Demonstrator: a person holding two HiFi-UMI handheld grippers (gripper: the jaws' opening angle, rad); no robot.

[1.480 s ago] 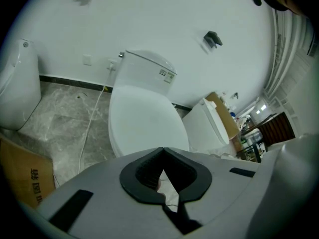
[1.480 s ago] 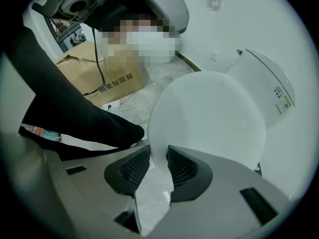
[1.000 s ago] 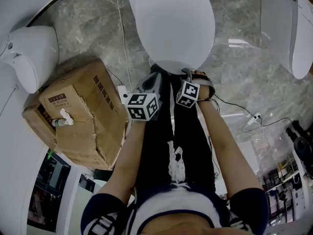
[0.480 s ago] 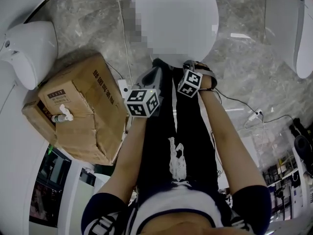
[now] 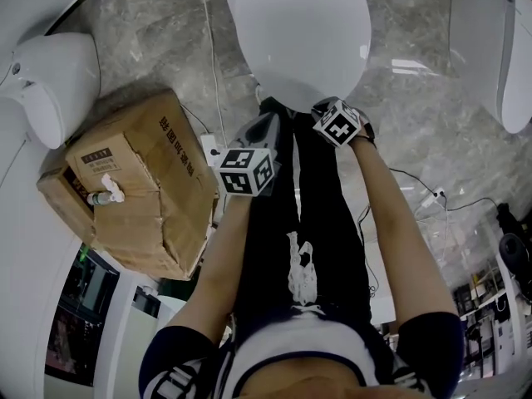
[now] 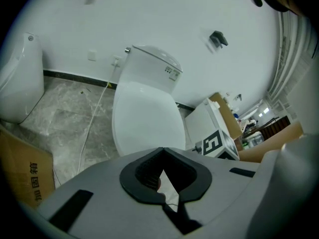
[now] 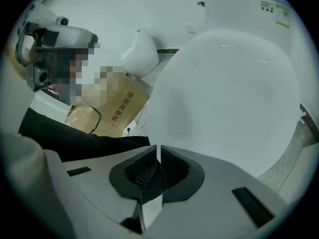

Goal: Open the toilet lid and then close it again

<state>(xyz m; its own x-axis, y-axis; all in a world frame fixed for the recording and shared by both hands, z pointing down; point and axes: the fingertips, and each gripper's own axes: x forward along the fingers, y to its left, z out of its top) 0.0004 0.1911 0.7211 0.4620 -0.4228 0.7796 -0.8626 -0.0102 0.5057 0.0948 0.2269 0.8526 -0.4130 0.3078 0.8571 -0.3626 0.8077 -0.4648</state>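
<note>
Left tongs together, empty, near front edge of toilet lid (down)

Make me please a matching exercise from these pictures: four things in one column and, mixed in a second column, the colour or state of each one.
Column A
1. toilet lid
2. cardboard box
3. left gripper
4. floor

Column B
a. shut, with nothing between its jaws
b. brown, standing at the person's left side
c. white, lying down closed
d. grey, with a stone pattern

Right pairs: 1-c, 2-b, 3-a, 4-d
</note>
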